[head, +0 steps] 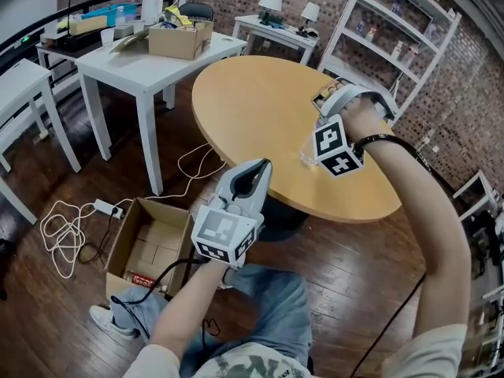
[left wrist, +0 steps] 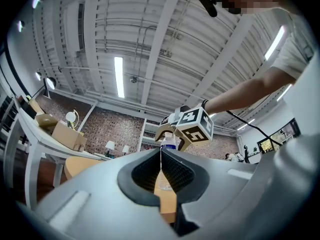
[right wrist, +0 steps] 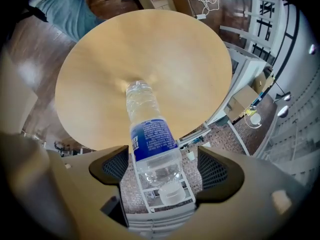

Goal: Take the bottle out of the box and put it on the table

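A clear water bottle (right wrist: 150, 139) with a blue label stands upright on the round wooden table (head: 260, 101), near its right edge. My right gripper (right wrist: 162, 169) is open around the bottle's upper part, with a gap between each pad and the plastic. In the head view that gripper (head: 319, 132) reaches over the table and mostly hides the bottle (head: 305, 159). The left gripper view shows the bottle (left wrist: 169, 144) under the right gripper (left wrist: 171, 133). My left gripper (head: 256, 172) is shut and empty, held in the air off the table's near edge, above the open cardboard box (head: 150, 246) on the floor.
A white table (head: 150, 73) with a cardboard box (head: 181, 38) and clutter stands at the back left. White shelves (head: 394, 30) rise behind the round table. A power strip and white cables (head: 102, 207) lie on the wooden floor beside the open box.
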`<move>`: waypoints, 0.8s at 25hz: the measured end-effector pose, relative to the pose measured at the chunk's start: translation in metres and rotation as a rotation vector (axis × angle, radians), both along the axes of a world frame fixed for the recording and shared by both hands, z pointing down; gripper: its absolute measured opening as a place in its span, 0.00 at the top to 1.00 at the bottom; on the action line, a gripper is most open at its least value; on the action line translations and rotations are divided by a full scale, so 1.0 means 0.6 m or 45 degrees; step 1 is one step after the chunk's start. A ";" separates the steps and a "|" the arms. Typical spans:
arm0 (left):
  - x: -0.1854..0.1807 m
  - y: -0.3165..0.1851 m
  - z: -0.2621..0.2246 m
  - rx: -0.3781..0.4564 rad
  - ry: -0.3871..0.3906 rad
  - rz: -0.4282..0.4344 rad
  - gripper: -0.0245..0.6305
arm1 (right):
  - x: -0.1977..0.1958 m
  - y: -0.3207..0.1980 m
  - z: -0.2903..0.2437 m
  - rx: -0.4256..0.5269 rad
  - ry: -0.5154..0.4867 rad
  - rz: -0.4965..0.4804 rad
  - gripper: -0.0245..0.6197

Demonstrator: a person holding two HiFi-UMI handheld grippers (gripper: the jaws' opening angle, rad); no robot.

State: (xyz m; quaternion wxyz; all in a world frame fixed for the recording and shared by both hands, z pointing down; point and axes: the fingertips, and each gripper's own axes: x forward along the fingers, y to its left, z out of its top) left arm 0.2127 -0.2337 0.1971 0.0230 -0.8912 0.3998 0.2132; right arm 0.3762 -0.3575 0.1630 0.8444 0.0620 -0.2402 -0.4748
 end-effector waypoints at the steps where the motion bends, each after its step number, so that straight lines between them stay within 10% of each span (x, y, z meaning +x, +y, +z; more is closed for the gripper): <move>1: -0.001 0.003 -0.002 0.005 -0.003 -0.002 0.96 | -0.004 0.003 -0.003 0.008 -0.011 -0.012 0.31; 9: -0.004 0.034 -0.031 0.044 -0.025 -0.011 0.96 | -0.056 0.066 -0.039 0.075 -0.197 -0.121 0.36; 20: -0.072 0.065 -0.042 0.040 -0.052 -0.141 0.96 | -0.257 0.204 -0.010 0.104 -1.077 -0.456 0.60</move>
